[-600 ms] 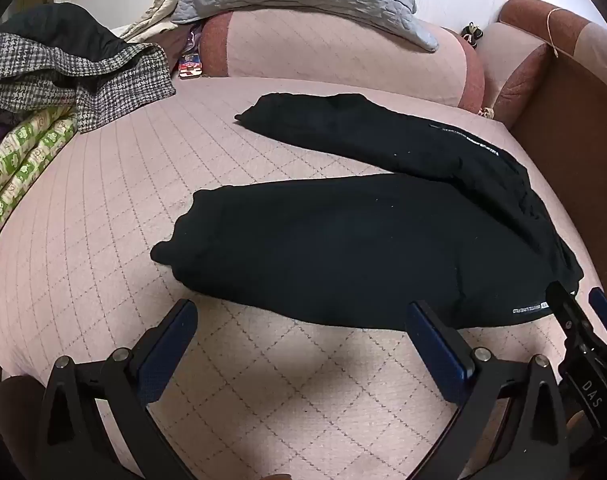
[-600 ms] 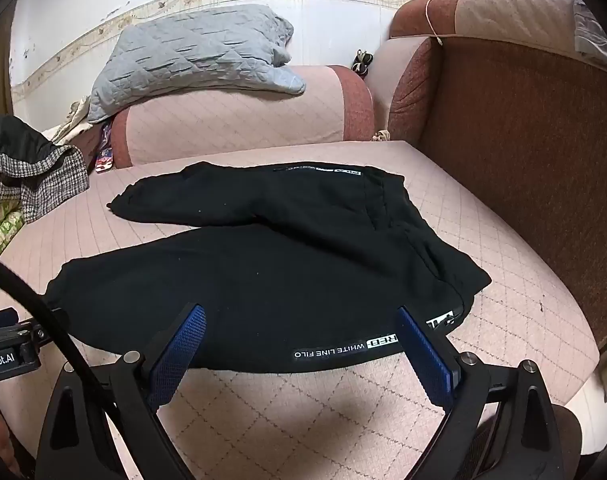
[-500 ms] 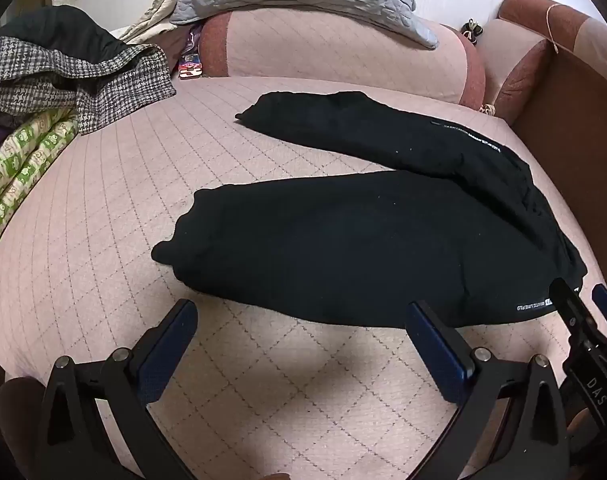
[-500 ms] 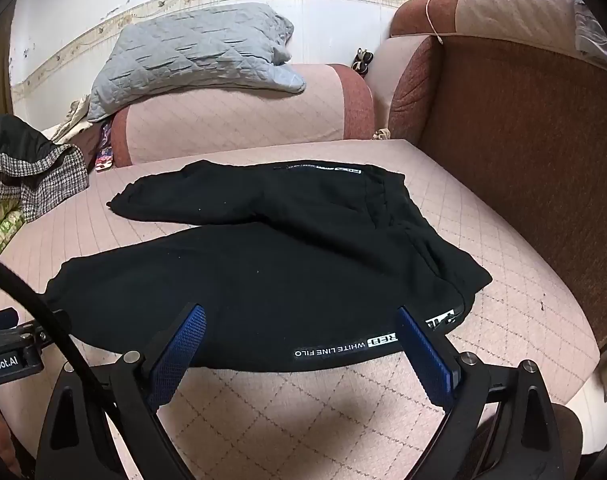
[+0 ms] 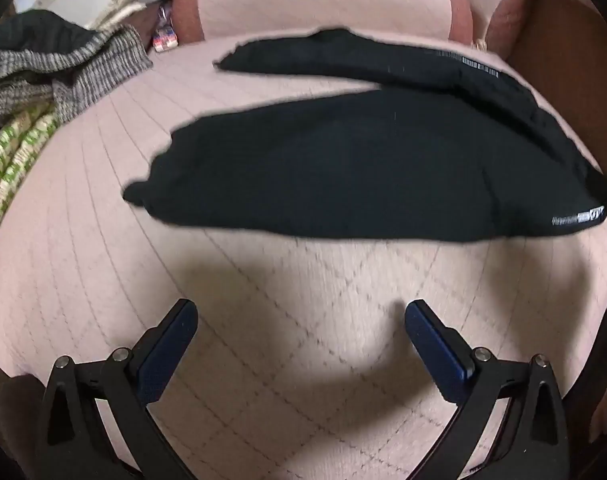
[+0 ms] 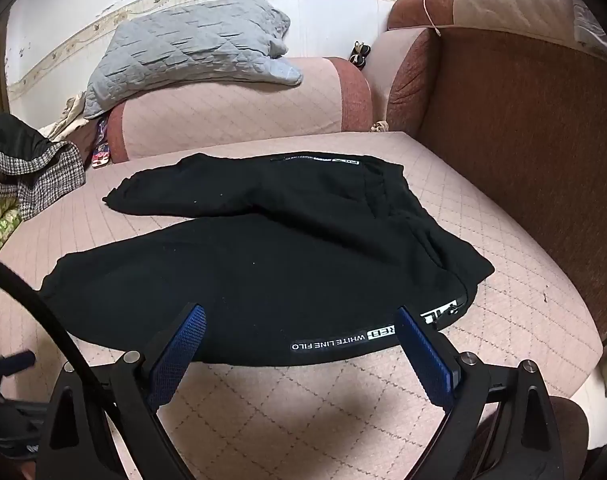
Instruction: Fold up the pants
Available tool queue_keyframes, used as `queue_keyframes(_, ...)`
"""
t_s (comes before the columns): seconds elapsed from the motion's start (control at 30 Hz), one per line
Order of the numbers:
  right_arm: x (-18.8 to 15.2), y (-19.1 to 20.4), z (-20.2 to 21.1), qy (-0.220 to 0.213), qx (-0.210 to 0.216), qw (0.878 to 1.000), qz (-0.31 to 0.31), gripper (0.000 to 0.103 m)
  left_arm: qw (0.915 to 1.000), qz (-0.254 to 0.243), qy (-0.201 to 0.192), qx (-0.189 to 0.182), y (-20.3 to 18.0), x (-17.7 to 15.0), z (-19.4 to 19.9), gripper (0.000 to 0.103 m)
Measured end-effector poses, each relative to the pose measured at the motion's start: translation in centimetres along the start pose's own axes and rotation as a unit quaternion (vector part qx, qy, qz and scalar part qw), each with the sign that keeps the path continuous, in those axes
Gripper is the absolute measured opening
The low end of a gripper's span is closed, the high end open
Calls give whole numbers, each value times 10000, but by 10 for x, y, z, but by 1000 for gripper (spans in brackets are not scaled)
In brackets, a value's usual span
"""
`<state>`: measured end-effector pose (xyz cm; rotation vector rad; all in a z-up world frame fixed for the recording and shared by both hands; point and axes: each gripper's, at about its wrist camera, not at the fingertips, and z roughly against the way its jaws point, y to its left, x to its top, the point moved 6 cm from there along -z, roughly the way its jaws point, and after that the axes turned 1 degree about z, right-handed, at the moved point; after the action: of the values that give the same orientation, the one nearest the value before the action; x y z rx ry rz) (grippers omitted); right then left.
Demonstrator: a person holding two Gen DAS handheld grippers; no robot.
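Note:
Black pants lie flat on the pink quilted sofa seat, legs spread in a V toward the left, waistband at the right; they also show in the right wrist view. A white-lettered stripe runs along the near leg's edge. My left gripper is open and empty, above bare seat short of the near leg. My right gripper is open and empty, its fingertips over the near edge of the pants by the lettering.
A grey quilted blanket lies on the pink bolster at the back. A checked garment and a green-patterned cloth are heaped at the left. The brown sofa arm rises at the right.
The left gripper has drawn back and tilted down, so the pants sit farther from its fingertips; its view is blurred. The right gripper has barely moved. The pants have not moved.

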<state>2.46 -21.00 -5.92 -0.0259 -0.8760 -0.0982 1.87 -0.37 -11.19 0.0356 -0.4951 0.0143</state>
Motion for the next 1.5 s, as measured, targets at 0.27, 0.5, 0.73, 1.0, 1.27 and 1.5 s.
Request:
queue_keyframes(0.27,-2,-8,0,23,11,9999,-169,98,9999,-35,-71,-77,-2,-13,4,103)
queue_keyframes(0.5,-2,-9,4,3,57,9998,-205,98,9996,-204,125,-139,-6,-9,9,103)
queue_keyframes(0.73,5,-16,14,-111,-18,9997,-229,98,9964,386,-695,-293,38,27,53,83)
queue_keyframes(1.0,12,-12,14,-126,-22,9999,-81,98,9916,413,-1017,680,86,49,65,83)
queue_keyframes(1.27,48,-13,33,-728,-150,9972,-38,98,9915,317,-1133,553,76,58,68,89)
queue_keyframes(1.5,93,-10,65,-1376,314,9891,-416,98,9934,147,-1073,379,50,77,59,89)
